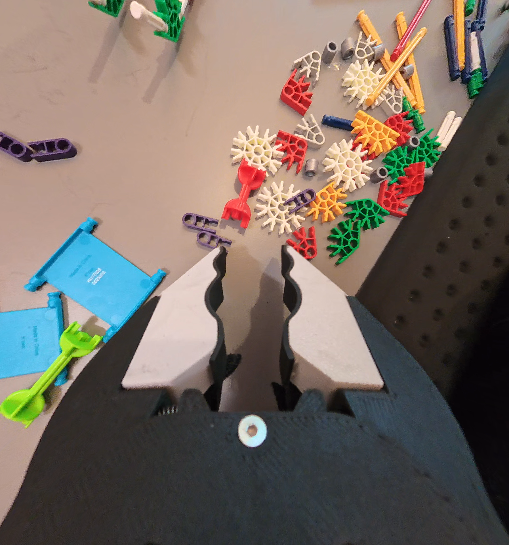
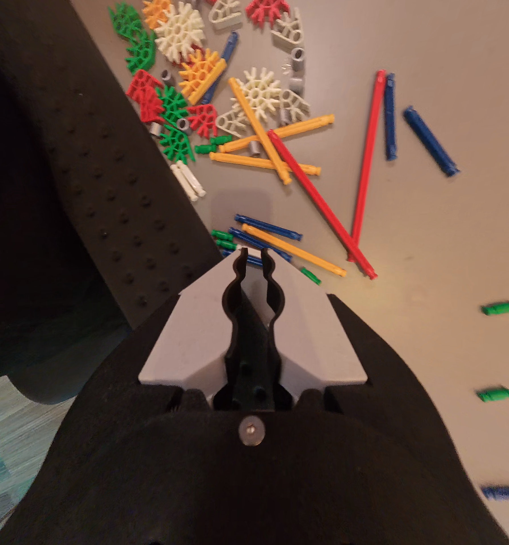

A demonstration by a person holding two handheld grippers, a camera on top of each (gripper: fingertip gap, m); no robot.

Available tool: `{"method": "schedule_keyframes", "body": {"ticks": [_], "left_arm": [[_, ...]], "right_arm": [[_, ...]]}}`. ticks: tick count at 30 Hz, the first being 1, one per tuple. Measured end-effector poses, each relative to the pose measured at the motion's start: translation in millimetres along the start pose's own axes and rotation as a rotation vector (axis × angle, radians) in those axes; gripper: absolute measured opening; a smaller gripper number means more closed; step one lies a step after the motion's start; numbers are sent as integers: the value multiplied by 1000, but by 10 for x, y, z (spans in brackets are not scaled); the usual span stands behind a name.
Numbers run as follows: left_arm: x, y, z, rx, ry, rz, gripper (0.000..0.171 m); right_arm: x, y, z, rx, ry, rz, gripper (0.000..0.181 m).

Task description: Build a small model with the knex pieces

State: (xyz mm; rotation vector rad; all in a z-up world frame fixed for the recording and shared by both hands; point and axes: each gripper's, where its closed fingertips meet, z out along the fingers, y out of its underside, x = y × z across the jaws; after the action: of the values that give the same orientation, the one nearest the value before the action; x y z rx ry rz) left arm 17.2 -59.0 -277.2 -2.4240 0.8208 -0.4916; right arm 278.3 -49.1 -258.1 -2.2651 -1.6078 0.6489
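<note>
**Two hand-held grippers over scattered construction-toy parts, neither holding anything**

Left hand-held gripper [image 1: 254, 250]: jaws apart, nothing between them, bare desk [image 1: 147, 112] showing through the gap. Nearest pieces: two purple clip connectors [image 1: 206, 230] just ahead-left of the fingertips, a red connector [image 1: 304, 242] just ahead-right, a red spool-ended piece [image 1: 243, 193] ahead. Further ahead-right, a pile of white snowflake connectors [image 1: 279, 208], yellow, green and red ones. Left of the gripper: two blue panels [image 1: 95, 277] and a lime-green spool-ended piece [image 1: 48, 374]. Far left, two joined purple connectors [image 1: 32, 146].

Right hand-held gripper [image 2: 254, 250]: jaws nearly together with a narrow gap at the tips, gripping nothing visible. Tips sit right over a small cluster of rods: blue rods [image 2: 268, 227], a yellow rod [image 2: 293, 249], short green rods [image 2: 223, 239]. Whether they touch: cannot tell. Ahead-right, two long red rods [image 2: 321, 203] meeting at one end. Ahead, crossed yellow rods and mixed connectors. A black perforated panel [image 2: 100, 177] runs along the left.
</note>
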Motion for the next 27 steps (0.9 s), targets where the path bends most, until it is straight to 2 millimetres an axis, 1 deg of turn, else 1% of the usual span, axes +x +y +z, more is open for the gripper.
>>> {"method": "schedule_keyframes", "body": {"ticks": [3, 6, 8, 14, 16, 18, 23, 25, 27], "left_arm": [[-30, 13, -58, 8, -18, 10, 37], [-90, -6, -130, 29, -39, 16, 37], [-135, -20, -157, 37, -55, 19, 36], [-204, -37, -204, 45, -81, 47, 37], [-226, -12, -205, 36, -86, 63, 37], [-256, 3, -206, 25, -93, 85, 37], [-305, -53, -233, 32, -102, 117, 38], [-323, -72, -239, 33, -105, 125, 38], [-341, -81, -230, 29, -108, 132, 38]], "right_arm": [[-178, -34, 147, -28, -15, -37, 10], [-277, -4, 285, -72, 4, -126, 8], [-287, -2, 311, -83, 4, -179, 3], [-260, 41, 306, -147, -67, -364, 4], [-258, 61, 324, -164, -101, -396, 1], [-202, 83, 345, -188, -96, -429, 4], [-172, 64, 344, -170, -103, -454, 7], [-175, 19, 331, -134, -107, -435, 10], [-137, 36, 355, -138, -90, -426, 10]]}}
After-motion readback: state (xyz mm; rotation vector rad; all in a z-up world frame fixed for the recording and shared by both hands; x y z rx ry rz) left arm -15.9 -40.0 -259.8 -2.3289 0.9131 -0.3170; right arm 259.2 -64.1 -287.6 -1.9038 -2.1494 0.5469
